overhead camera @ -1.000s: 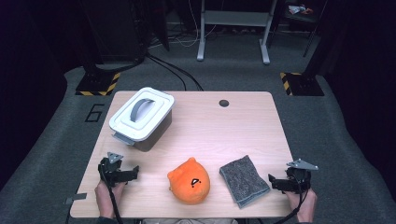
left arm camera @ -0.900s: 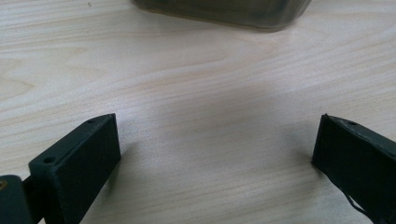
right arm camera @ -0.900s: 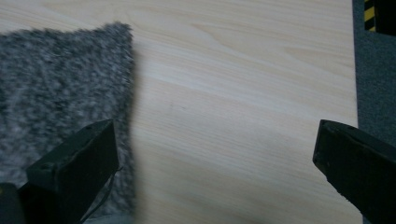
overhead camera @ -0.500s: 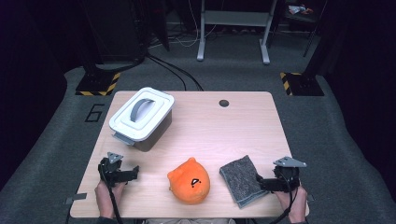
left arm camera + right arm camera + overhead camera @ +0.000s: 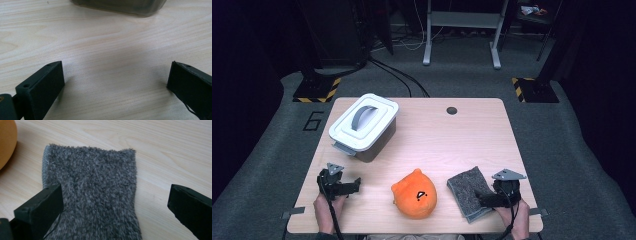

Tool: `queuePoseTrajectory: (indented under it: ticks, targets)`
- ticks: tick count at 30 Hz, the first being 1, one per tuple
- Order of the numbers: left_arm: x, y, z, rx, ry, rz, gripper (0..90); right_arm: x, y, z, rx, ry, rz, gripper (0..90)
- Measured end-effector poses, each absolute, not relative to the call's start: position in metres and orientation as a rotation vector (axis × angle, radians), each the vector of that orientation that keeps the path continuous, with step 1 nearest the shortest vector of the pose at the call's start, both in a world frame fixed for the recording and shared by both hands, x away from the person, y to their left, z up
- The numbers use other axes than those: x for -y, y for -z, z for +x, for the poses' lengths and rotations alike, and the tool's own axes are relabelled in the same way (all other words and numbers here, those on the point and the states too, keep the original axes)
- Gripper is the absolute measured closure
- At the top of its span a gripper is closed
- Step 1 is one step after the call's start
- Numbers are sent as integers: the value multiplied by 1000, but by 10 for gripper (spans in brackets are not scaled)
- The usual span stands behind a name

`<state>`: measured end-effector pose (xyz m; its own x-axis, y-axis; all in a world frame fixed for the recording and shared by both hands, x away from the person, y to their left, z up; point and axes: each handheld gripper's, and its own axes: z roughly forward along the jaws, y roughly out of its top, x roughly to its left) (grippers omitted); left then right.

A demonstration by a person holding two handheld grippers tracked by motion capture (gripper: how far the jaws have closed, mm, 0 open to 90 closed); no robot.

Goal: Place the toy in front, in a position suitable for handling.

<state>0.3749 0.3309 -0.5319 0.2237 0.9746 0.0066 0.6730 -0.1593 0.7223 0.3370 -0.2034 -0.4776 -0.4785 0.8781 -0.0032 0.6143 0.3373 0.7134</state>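
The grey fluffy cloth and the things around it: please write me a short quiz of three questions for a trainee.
1. True or false: the right tongs are shut on the grey fluffy cloth.
2. What lies directly left of the cloth in the high view? A) the round orange plush toy with a face B) the white-lidded plastic box with a grey handle C) a red cup
3. Fill in: the left tongs hover open above the bare light ____ table.

Key
1. False: the jaws stand wide apart, one at the cloth's left edge and one beyond its right edge.
2. A
3. wooden
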Motion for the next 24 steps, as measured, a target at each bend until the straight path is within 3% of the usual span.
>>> queuePoseTrajectory:
  ticks: [24]
  targets:
    - [-331, 532, 375, -1512, -657, 1906, 5, 167, 514, 351, -2325, -825, 1321, 0]
